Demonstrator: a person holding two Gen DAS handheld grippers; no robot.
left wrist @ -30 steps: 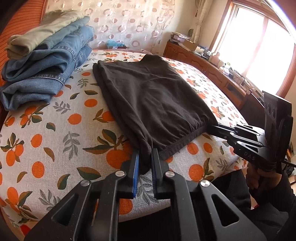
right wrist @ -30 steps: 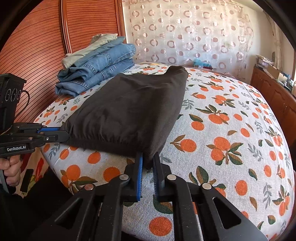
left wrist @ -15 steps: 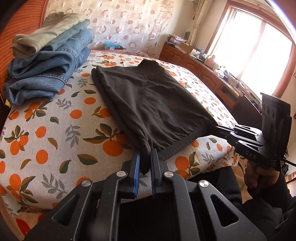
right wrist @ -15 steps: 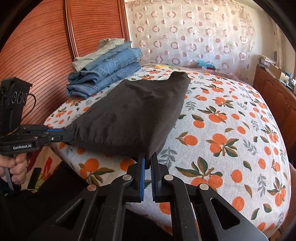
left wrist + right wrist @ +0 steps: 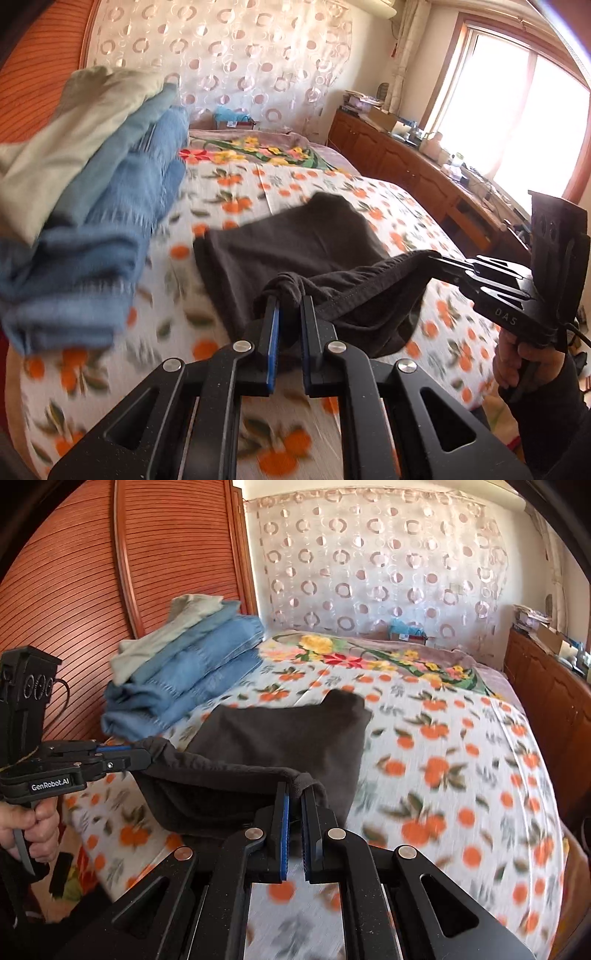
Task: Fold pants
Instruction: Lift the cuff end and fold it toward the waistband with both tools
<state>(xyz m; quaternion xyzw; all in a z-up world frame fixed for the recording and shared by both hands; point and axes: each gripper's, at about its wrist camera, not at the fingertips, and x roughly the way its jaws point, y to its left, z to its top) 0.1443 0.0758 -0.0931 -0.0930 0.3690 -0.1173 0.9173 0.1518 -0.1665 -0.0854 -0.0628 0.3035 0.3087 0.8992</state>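
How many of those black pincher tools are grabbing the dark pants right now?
2. The left gripper is clamped on one corner of the dark pants' raised near edge; the right gripper is clamped on the other corner.

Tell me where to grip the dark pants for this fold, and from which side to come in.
Grip the dark pants at the two corners of the near hem, coming from the foot of the bed. That edge is thick and stitched, so it pinches firmly. The left gripper and right gripper each hold one corner, with the hem lifted and stretched between them, ready to carry toward the far end.
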